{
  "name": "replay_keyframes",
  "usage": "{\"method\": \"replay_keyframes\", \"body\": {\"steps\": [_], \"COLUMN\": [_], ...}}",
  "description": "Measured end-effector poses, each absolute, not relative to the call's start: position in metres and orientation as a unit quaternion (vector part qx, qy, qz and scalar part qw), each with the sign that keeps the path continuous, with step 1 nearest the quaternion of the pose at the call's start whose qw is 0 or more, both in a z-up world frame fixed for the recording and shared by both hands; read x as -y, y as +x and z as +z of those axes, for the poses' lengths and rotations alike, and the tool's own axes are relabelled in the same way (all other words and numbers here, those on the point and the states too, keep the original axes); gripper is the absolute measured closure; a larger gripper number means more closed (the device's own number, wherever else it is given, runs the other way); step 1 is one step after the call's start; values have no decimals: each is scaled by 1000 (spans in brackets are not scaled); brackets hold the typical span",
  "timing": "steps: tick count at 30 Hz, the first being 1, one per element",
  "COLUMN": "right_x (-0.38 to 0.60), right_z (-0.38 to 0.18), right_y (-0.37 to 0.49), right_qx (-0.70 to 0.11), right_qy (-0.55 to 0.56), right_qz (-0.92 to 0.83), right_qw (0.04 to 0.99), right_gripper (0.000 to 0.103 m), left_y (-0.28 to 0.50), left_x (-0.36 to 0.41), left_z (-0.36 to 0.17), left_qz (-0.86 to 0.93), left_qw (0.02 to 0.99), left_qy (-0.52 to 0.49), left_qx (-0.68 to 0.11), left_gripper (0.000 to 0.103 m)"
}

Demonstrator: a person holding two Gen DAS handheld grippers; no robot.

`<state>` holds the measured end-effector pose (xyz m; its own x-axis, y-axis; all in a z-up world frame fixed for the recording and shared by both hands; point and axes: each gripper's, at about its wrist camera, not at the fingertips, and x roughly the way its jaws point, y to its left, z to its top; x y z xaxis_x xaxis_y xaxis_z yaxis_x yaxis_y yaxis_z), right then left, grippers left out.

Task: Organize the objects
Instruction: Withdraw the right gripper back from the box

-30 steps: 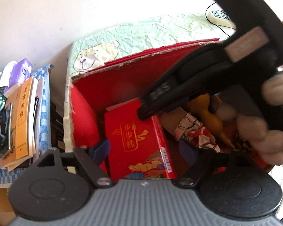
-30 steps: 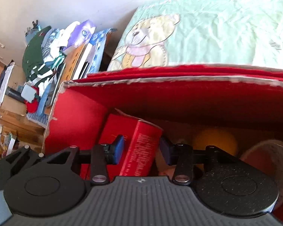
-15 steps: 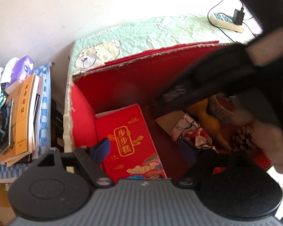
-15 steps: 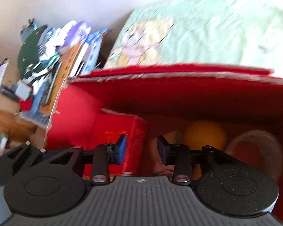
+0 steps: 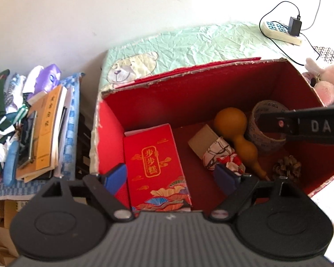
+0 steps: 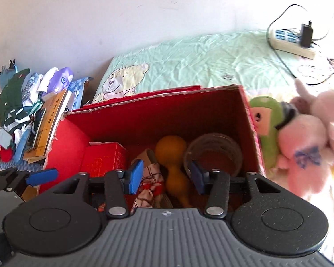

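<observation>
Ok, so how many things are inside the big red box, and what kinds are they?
Red gift box: 1
Gourd: 1
Tape roll: 1
Pine cone: 1
Patterned cloth bundle: 1
Brown cardboard piece: 1
Total: 6 things in the big red box.

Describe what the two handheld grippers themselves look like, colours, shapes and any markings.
Both match. The left gripper has a grey ribbed body, two round black discs, black linkage arms with silver pivot pins, and blue finger pads. The right gripper looks the same. In the left wrist view its black side shows white letters "DAS" and a small red dot. No cables or sleeves show.
</observation>
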<state>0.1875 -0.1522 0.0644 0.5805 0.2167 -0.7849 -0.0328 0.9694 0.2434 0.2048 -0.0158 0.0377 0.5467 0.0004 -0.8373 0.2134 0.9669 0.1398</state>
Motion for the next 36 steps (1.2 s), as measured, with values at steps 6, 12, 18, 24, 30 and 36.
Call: {"method": "replay_keyframes", "body": {"steps": [6, 12, 18, 24, 30, 36], "right_x": [151, 155, 158, 161, 170, 189], "right_z": [76, 85, 88, 89, 91, 88], "right_y": [162, 140, 125, 113, 99, 84], "right_qx": [-430, -413, -407, -408, -405, -410], "right_qy": [96, 100, 96, 91, 80, 74], "right_qz": [56, 50, 51, 60, 66, 75], "right_qw": [896, 904, 907, 907, 908, 906], "right_gripper": [44, 41, 41, 40, 39, 38], "left_y": [190, 175, 162, 151, 138, 121], "left_x": [19, 22, 31, 35, 40, 54], "left_z": [49, 57, 61, 63, 63, 58], "left_qz": [-44, -34, -26, -28, -28, -34], "left_qw": [878, 883, 886, 885, 886, 881], "left_qy": [110, 108, 115, 101, 85, 81], "left_qx": [-464, -455, -449, -453, -455, -465], "left_gripper": [12, 10, 10, 9, 4, 4]}}
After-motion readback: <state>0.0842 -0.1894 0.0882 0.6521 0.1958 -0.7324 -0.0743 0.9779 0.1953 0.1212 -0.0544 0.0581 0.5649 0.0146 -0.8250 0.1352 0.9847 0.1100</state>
